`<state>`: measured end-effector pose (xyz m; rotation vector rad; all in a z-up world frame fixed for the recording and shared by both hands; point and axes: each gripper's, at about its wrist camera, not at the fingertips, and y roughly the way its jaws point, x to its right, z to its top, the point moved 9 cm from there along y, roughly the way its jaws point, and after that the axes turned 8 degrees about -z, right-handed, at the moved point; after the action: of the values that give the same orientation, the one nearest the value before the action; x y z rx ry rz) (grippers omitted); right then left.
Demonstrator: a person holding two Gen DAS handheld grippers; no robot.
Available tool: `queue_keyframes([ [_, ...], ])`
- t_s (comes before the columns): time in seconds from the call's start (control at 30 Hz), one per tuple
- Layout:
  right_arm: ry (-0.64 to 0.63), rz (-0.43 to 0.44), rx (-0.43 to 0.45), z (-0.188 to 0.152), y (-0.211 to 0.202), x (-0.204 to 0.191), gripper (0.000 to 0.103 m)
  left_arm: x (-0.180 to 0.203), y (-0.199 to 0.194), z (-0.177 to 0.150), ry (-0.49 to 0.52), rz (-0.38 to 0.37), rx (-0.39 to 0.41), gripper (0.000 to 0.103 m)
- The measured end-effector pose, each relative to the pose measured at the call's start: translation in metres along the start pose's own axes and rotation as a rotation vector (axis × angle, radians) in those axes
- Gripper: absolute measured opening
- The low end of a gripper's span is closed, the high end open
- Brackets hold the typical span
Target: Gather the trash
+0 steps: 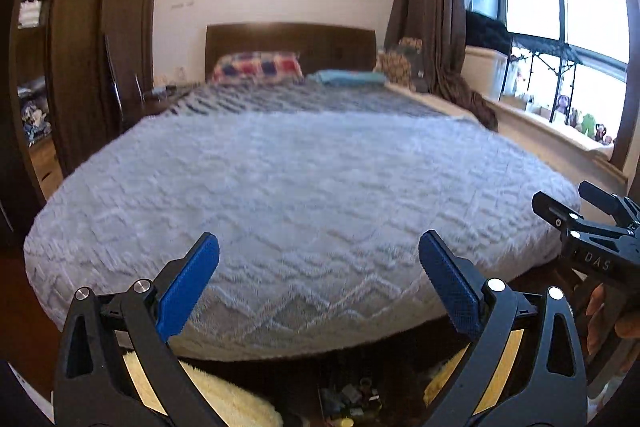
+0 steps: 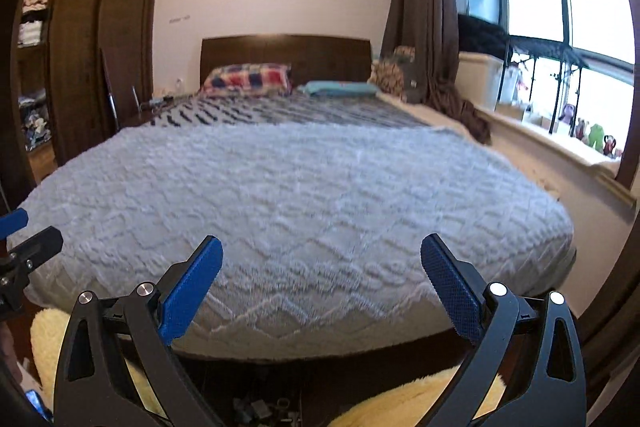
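Note:
A small heap of mixed scraps (image 1: pixel 350 401) lies on the dark floor at the foot of the bed, at the bottom edge of the left wrist view. It shows again as scraps (image 2: pixel 264 409) in the right wrist view, partly hidden by the gripper frame. My left gripper (image 1: pixel 320 239) is open and empty, raised above the scraps and facing the bed. My right gripper (image 2: pixel 323 241) is likewise open with nothing between its blue pads. Each gripper appears at the edge of the other's view: the right gripper (image 1: pixel 580 223) and the left gripper (image 2: pixel 24 239).
A wide bed with a grey textured blanket (image 1: pixel 300 187) fills the middle, with pillows (image 1: pixel 256 67) at the headboard. Cream fluffy rugs (image 1: pixel 236 399) (image 2: pixel 400 407) flank the scraps. A dark wardrobe (image 1: pixel 92 39) stands left, and a window sill with toys (image 1: pixel 576 119) runs along the right.

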<state>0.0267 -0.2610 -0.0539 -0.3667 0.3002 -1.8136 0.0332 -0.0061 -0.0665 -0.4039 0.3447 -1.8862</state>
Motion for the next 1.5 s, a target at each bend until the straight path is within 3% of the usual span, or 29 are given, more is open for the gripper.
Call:
queue_keyframes([
  [0.27,0.041,-0.013,0.072,0.022,-0.03,0.017,0.1,0.012,-0.034,0.027,0.02,0.002,0.096,0.095],
  [0.63,0.071,-0.026,0.114,0.034,-0.051,0.029,0.1,0.015,-0.06,0.039,0.028,0.025,0.15,0.095],
  [1.5,0.107,-0.026,0.125,0.036,-0.056,0.032,0.1,0.013,-0.064,0.037,0.029,0.025,0.156,0.095],
])
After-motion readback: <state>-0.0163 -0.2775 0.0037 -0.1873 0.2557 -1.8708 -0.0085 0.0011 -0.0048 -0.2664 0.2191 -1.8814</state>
